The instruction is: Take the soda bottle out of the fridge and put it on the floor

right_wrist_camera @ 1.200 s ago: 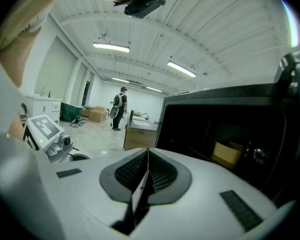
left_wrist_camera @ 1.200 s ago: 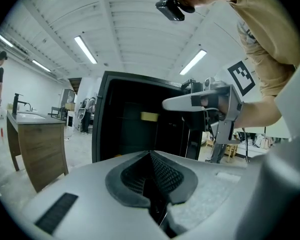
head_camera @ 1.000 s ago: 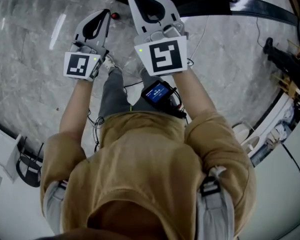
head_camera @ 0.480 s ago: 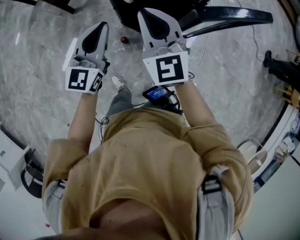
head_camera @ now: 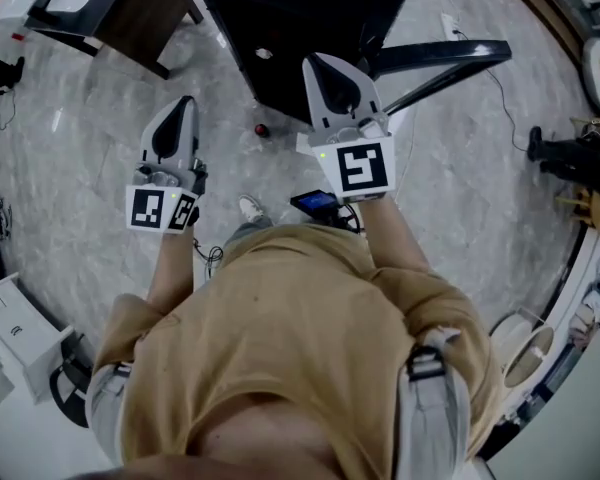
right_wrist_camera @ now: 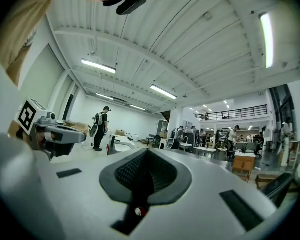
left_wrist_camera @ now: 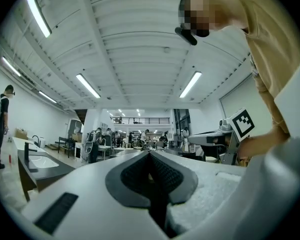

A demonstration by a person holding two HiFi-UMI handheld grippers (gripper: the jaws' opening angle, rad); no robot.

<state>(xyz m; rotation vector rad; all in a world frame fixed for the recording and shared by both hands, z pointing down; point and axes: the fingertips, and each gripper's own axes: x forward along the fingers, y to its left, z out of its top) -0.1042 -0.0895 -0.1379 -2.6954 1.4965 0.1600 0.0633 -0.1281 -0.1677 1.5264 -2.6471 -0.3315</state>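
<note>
both grippers [head_camera: 170,133] [head_camera: 335,83] closed, empty, above floor [head_camera: 460,188]

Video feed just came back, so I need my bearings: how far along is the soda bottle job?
Done: nothing that shows; no bottle stands on the grey floor. In hand: nothing; the left gripper and right gripper are both shut and empty, held out in front of the person. Left: everything, namely reaching the fridge, which no view shows, taking the bottle out and setting it down.

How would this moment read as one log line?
left gripper: jaws shut, empty | right gripper: jaws shut, empty | both over marble floor | soda bottle: not in view
</note>
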